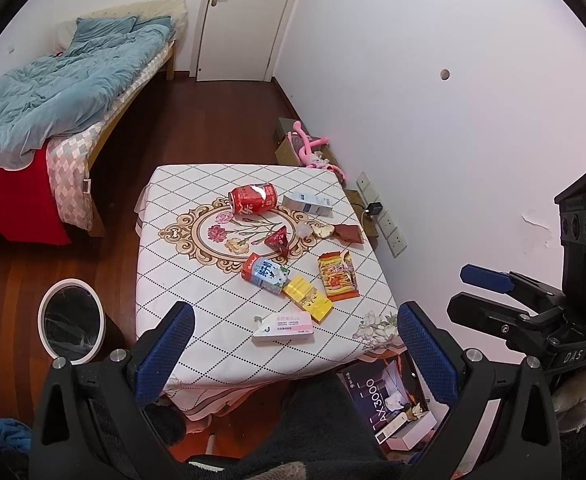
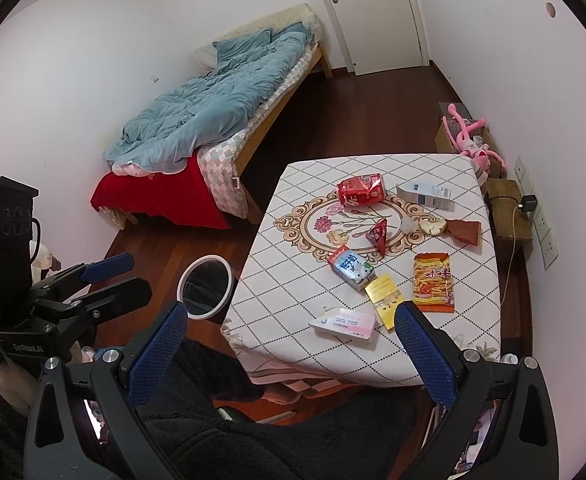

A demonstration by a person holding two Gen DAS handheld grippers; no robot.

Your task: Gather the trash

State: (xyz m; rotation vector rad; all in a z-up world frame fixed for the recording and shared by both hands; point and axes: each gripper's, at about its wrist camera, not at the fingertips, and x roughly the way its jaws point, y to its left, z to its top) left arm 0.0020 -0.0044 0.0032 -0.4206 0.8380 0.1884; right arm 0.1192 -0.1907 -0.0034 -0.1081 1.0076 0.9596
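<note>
Left gripper [image 1: 293, 356]: blue-padded jaws spread wide, holding nothing, hovering short of the table's near edge.
Right gripper [image 2: 289, 356]: jaws equally wide apart, empty — its open fingers also show from the side in the left wrist view.
Round white-rimmed bin with black liner [image 1: 71, 318]: on the floor just left of the table.
Flattened pink-and-white carton [image 1: 283, 327]: nearest piece; likely light and thin, best pinched across a raised edge.
Yellow cardboard box [image 1: 308, 298]: stiff, light; grip across its narrow sides.
Blue-and-red milk carton [image 1: 264, 273]: touching the yellow box; may crush if squeezed hard.
Orange foil snack bag [image 1: 338, 276]: limp, slippery — take a corner.
Red soda can lying on its side [image 1: 252, 198]: far side; could roll, so clamp across the body.
</note>
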